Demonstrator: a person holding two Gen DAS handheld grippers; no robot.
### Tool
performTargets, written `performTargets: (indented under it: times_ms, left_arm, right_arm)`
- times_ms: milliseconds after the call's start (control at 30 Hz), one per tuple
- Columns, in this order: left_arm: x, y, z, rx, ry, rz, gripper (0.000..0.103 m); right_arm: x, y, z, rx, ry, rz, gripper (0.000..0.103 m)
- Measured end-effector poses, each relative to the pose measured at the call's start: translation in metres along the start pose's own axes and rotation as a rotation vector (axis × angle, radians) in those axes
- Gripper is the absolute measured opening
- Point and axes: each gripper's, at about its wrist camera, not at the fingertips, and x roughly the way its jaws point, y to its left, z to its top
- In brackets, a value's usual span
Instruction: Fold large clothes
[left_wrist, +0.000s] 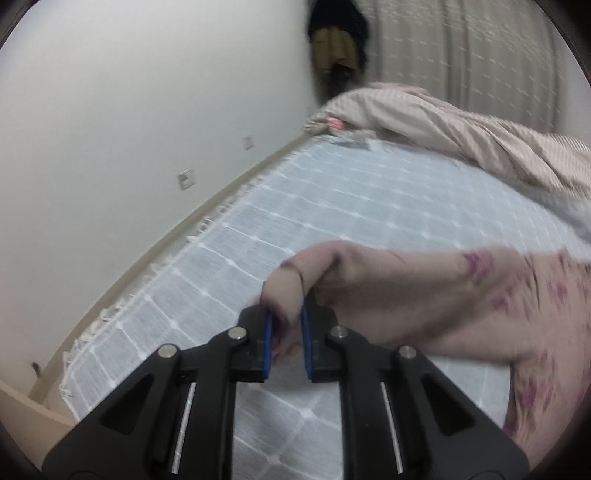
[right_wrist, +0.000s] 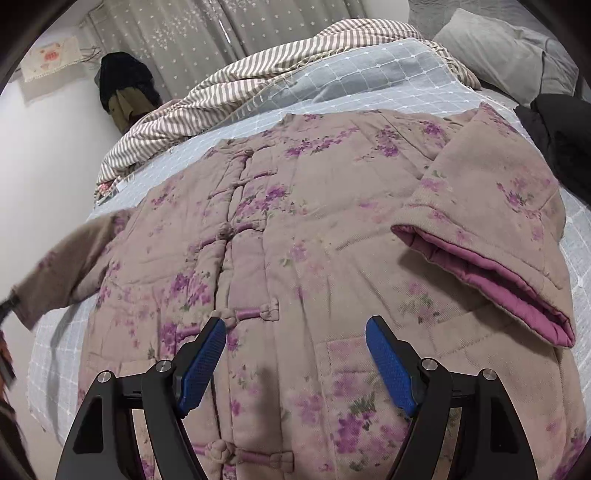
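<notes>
- Your left gripper (left_wrist: 287, 334) sits at lower centre of the left wrist view, its blue pads clamped on the cuff of the jacket sleeve (left_wrist: 388, 295), which is pinched and bunched between them.
- That sleeve runs off to the right edge of the frame, raised off the grey grid bedspread (left_wrist: 314, 206); the view is blurred, so finer detail of the cuff is hard to read.
- In the right wrist view, the floral quilted jacket (right_wrist: 314, 240) fills the middle of the frame, lying front-up on the bedspread (right_wrist: 369, 81) with its knotted fastenings running down the left of centre.
- Your right gripper (right_wrist: 295, 365) is at the bottom of that frame above the jacket's lower front, jaws wide apart and holding nothing.
- At the right of the frame the other sleeve (right_wrist: 491, 221) is folded over the jacket's front, its purple lining showing at the open cuff.
- At the far left edge, the held sleeve stretches out off the body of the jacket.
- A striped blanket (right_wrist: 229, 92) lies heaped in the upper part of the frame, beyond the jacket's collar, with a grey pillow (right_wrist: 509, 51) at upper right.
</notes>
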Motion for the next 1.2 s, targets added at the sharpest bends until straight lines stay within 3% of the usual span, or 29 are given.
performTargets:
  times_ms: [100,133,167,200,267,367,500,667,800,933,967,1000,1033,1067,1100,1167,1200]
  left_arm:
    - [0.011,0.023,0.024,-0.090,0.030,0.009,0.021]
    - [0.010,0.030,0.028,-0.114,0.008,0.058,0.021]
    - [0.007,0.037,0.031,-0.138,-0.029,0.112,0.032]
    - [0.005,0.042,0.030,-0.157,-0.050,0.119,0.056]
    - [0.006,0.055,0.021,-0.199,-0.060,0.087,0.079]
    - [0.021,0.072,0.004,-0.219,-0.020,0.043,0.079]
    - [0.067,0.081,-0.038,-0.263,0.144,-0.028,0.079]
    - [0.112,0.085,-0.077,-0.412,0.252,-0.163,0.079]
    - [0.148,0.076,-0.086,-0.524,0.253,-0.291,0.079]
    - [0.162,0.061,-0.076,-0.501,0.169,-0.276,0.078]
    - [0.165,0.056,-0.072,-0.483,0.157,-0.257,0.066]
    - [0.170,0.054,-0.066,-0.458,0.153,-0.226,0.035]
    - [0.172,0.050,-0.062,-0.430,0.157,-0.195,0.026]
    - [0.171,0.047,-0.056,-0.400,0.148,-0.163,0.019]
    - [0.162,0.047,-0.049,-0.373,0.088,-0.158,0.016]
    - [0.139,0.051,-0.041,-0.367,-0.048,-0.142,0.015]
    - [0.135,0.054,-0.042,-0.374,-0.072,-0.114,0.015]
  right_arm:
    - [0.003,0.005,0.000,-0.023,0.001,-0.013,0.079]
    - [0.004,0.007,0.000,-0.027,0.001,-0.014,0.079]
    - [0.005,0.009,0.000,-0.030,0.002,-0.013,0.079]
    - [0.005,0.011,0.000,-0.036,0.002,-0.010,0.079]
    - [0.005,0.015,-0.001,-0.050,-0.003,-0.011,0.079]
    - [0.005,0.020,-0.002,-0.070,-0.011,-0.022,0.079]
    - [0.008,0.024,-0.003,-0.072,-0.001,-0.009,0.079]
    - [0.017,0.033,-0.006,-0.099,0.013,-0.027,0.079]
    - [0.026,0.039,-0.008,-0.130,0.019,-0.054,0.079]
    - [0.036,0.047,-0.007,-0.164,0.003,-0.066,0.079]
    - [0.039,0.049,-0.007,-0.171,0.001,-0.070,0.079]
    - [0.042,0.050,-0.007,-0.177,-0.001,-0.073,0.079]
    - [0.043,0.051,-0.007,-0.180,-0.001,-0.075,0.079]
    - [0.047,0.051,-0.007,-0.184,0.000,-0.083,0.079]
    - [0.050,0.052,-0.007,-0.184,0.004,-0.088,0.079]
    - [0.053,0.051,-0.007,-0.183,0.008,-0.089,0.079]
    - [0.053,0.051,-0.006,-0.183,0.007,-0.089,0.079]
